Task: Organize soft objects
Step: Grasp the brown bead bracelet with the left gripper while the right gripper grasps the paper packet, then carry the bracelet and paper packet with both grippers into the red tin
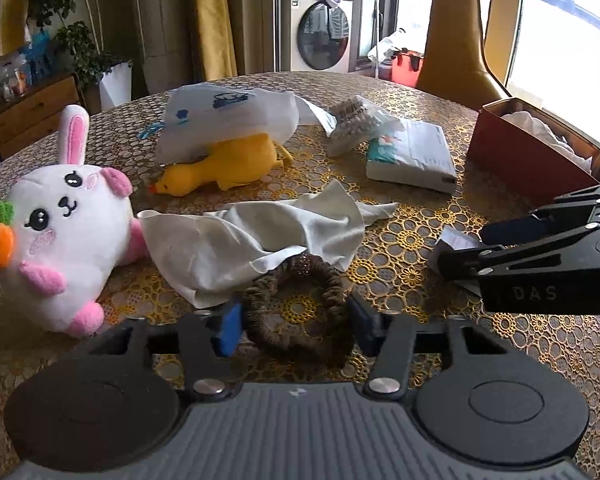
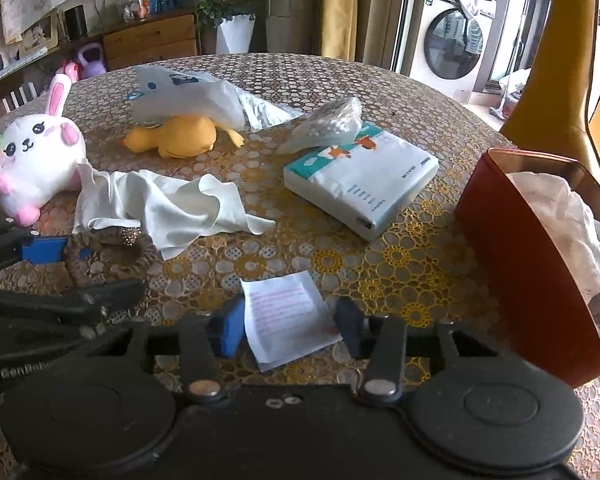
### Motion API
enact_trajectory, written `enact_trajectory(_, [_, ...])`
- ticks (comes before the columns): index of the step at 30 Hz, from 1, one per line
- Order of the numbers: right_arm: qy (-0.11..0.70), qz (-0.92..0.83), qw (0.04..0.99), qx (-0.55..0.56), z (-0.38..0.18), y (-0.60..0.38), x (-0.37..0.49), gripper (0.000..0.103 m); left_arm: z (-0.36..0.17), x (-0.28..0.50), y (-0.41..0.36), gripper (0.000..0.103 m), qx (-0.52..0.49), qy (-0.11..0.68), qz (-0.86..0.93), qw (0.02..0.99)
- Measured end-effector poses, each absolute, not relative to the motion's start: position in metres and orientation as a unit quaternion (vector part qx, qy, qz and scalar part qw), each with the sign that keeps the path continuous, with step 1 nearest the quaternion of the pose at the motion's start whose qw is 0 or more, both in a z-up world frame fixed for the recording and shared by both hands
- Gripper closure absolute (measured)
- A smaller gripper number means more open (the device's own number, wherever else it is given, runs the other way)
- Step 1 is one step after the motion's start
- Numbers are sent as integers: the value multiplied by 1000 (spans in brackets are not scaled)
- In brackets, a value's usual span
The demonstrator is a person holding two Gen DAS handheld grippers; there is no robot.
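Observation:
A brown scrunchie (image 1: 332, 292) lies on the lace-covered table (image 1: 400, 248) between the blue pads of my left gripper (image 1: 296, 326), and both pads touch its sides. In the right wrist view my left gripper (image 2: 100, 268) straddles the same scrunchie (image 2: 112, 240). My right gripper (image 2: 290, 328) has its pads against both edges of a small white printed packet (image 2: 284, 304). A white bunny plush (image 1: 68, 232) lies at the left, a yellow duck toy (image 1: 228, 168) behind it, and a crumpled white cloth (image 1: 260, 240) in the middle.
A red box (image 2: 520, 248) holding white fabric stands at the right. A tissue pack (image 2: 364, 176), a bag of cotton swabs (image 2: 328, 120) and a white plastic bag (image 2: 188, 96) over the duck lie farther back. A yellow chair (image 1: 456, 40) stands beyond the table.

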State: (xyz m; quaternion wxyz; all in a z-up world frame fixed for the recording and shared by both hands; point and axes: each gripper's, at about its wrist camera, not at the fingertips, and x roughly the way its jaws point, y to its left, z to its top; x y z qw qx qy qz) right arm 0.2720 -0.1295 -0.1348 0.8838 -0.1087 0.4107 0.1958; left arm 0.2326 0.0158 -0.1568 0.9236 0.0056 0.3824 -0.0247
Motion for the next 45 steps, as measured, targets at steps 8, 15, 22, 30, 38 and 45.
enact_trajectory(8, [403,201,886,-108,-128,-130,264,87,-151,235,21,86,-5,397,-20,918])
enact_trajectory(15, [388,197,896,-94,-118,-140,255,95,-144,230,28,92,-29,406,-21,913])
enact_trajectory(22, [378,194,903,-67,-103,-159,241,102,-136,219,31,92,-46,411,-27,910])
enact_trajectory(30, [367,196,909,-34,-82,-181,220,102,-118,199,31,93,-64,407,-44,910])
enact_trajectory(38, [337,210,917,-26,-49,-197,189,102,-97,183,27,93,-65,402,-55,912])
enact_trajectory(45, [319,216,923,-15,-22,-216,173,102,-68,177,15,93,-64,389,-79,916])
